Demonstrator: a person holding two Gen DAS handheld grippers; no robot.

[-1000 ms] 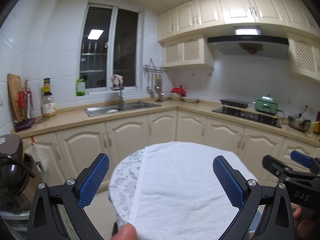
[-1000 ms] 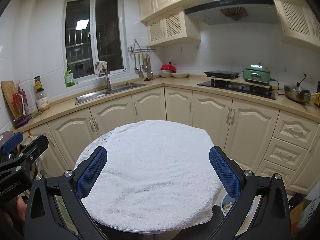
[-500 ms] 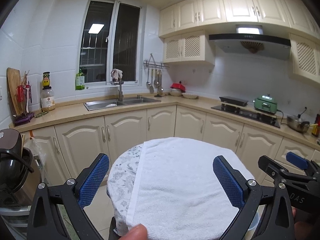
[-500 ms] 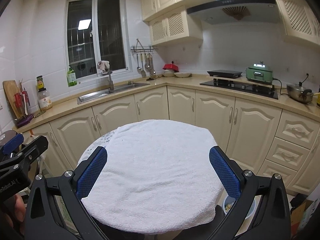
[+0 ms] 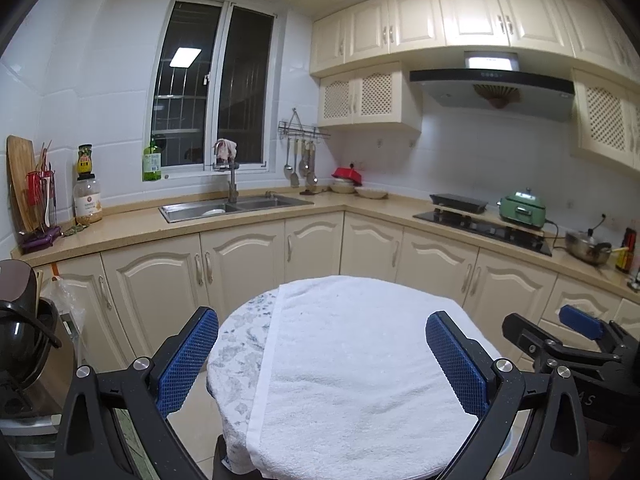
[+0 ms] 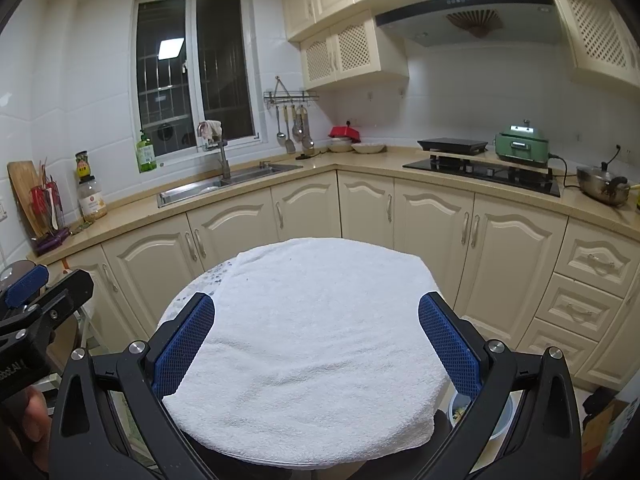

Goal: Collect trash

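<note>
So no trash shows on the white towel (image 5: 352, 364) over the round table (image 5: 236, 344); only a bowl of scraps (image 6: 480, 416) sits low at right, probably light, rim-grab. My left gripper (image 5: 320, 364) and right gripper (image 6: 316, 348) hang spread wide, empty. Versus earlier, the thumb is gone, and the view sits slightly higher.

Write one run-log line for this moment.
left gripper: open, empty | right gripper: open, empty | both above towel on round table | trash: none visible
</note>
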